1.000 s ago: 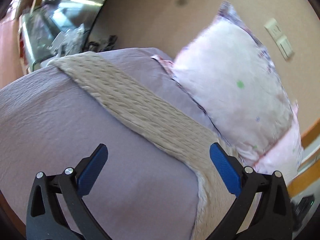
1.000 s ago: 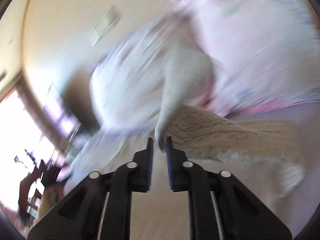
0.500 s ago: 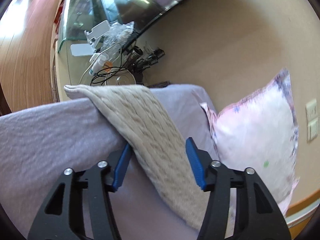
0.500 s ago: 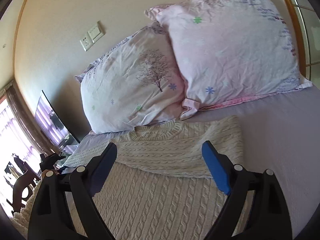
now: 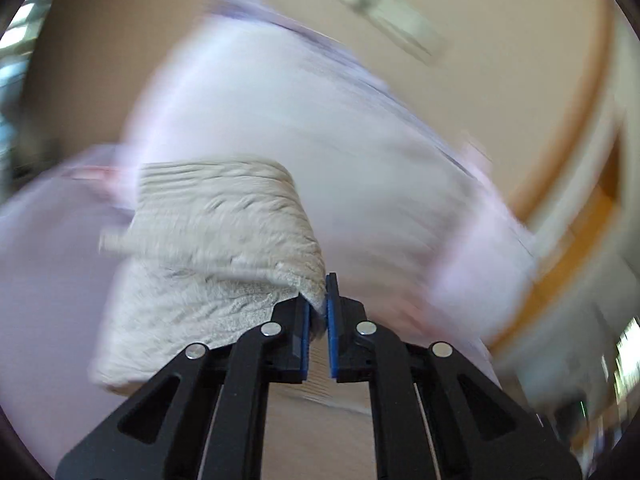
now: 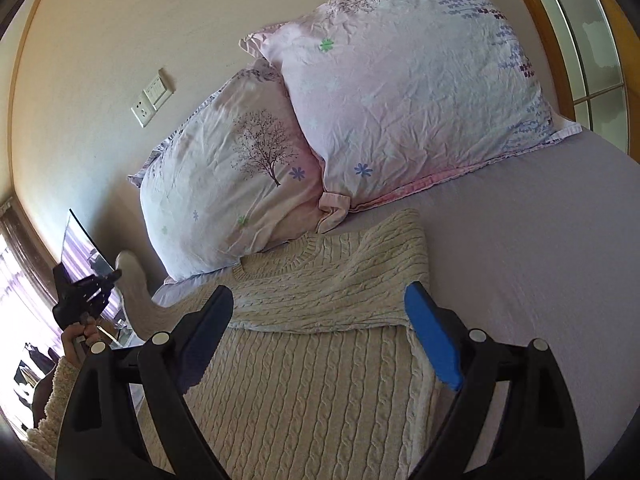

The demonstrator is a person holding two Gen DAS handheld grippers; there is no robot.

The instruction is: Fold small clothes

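Cream cable-knit sweater (image 6: 320, 360) lies flat on the lavender bed sheet (image 6: 520, 260), neckline at 12 o'clock toward two floral pillows (image 6: 400, 92); right sleeve already folded across the chest. Left hand-held gripper (image 5: 318, 308) pinched tight on the left sleeve cuff (image 5: 312, 294), lifted at 9 o'clock; view blurred. Right hand-held gripper (image 6: 320, 328) spread wide, holding nothing, above the chest. Judgement: carry the cuff straight across toward 3 o'clock, lay it over the folded sleeve, keep the shoulder crease parallel to the side seam, release only once flat.
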